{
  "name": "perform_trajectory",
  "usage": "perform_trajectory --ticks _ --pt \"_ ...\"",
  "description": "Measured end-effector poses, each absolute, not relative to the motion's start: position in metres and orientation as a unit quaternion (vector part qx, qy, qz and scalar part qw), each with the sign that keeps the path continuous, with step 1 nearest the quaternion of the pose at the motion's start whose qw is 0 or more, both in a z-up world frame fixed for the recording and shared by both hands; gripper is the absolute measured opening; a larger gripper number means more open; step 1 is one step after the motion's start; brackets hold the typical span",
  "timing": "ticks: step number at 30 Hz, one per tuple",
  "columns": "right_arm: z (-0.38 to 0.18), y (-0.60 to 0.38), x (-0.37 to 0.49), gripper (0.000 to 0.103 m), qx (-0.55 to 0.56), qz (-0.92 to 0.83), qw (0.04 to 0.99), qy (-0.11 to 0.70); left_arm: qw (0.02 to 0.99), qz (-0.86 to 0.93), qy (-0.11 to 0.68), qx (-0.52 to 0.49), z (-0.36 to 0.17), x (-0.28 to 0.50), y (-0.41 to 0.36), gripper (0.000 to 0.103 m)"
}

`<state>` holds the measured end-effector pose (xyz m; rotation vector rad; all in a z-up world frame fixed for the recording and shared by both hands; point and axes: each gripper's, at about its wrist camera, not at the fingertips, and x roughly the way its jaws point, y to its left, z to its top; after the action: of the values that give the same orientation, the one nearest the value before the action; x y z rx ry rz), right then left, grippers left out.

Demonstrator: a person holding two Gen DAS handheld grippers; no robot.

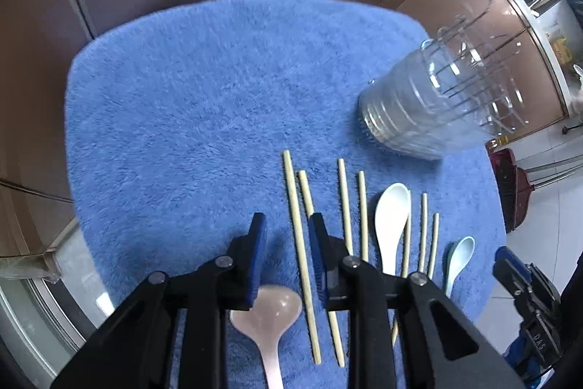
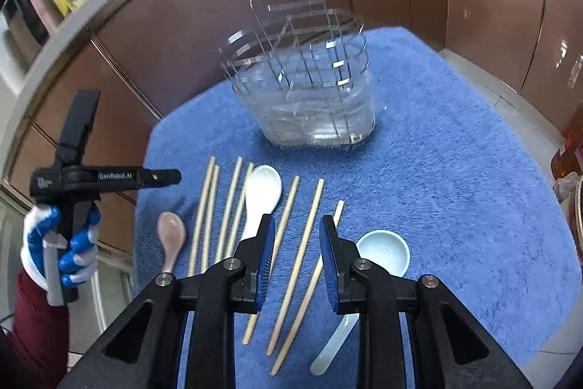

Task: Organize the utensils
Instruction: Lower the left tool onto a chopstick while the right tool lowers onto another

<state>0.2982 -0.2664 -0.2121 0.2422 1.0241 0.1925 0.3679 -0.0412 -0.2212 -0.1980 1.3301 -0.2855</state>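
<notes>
A fluffy blue mat [image 2: 455,170] is spread out, and everything else is told from it. At the far end of the mat a clear plastic holder [image 2: 313,97] with thin dividers is stood upright. On the near half of the mat the utensils are laid out in a row: a pink spoon [image 2: 171,236] at the left end, then pale wooden chopsticks [image 2: 233,206], a white spoon [image 2: 260,195] among them, more chopsticks, and a light blue spoon [image 2: 382,252] at the right end.

The left gripper [image 1: 288,257] is held above the left part of the row. Its fingers are only partly closed, with a narrow gap left between them. One chopstick [image 1: 300,243] is seen through that gap, but it is lying flat on the mat and is not pinched. The pink spoon's bowl is seen just under the left finger.

The right gripper [image 2: 297,257] is held above the right part of the row. Its fingers are also close together but not shut, and nothing is gripped. Two chopsticks are seen through the gap.

A gloved hand [image 2: 60,250] is wrapped around the left gripper's handle, off the mat's left edge.
</notes>
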Motion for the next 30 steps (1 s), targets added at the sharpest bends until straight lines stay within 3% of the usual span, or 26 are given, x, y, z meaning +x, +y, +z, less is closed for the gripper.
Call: perform_trajectory --ticks 12,30 --pt "-0.246 -0.261 0.335 0.025 0.084 0.085 0.834 0.539 0.755 -0.122 0.641 -0.061 -0.248 0.381 -0.057 0.011" --pt "-0.302 -0.268 0.396 0.020 0.084 0.063 0.788 0.607 0.740 -0.125 0.659 -0.049 -0.267 0.409 -0.085 0.009"
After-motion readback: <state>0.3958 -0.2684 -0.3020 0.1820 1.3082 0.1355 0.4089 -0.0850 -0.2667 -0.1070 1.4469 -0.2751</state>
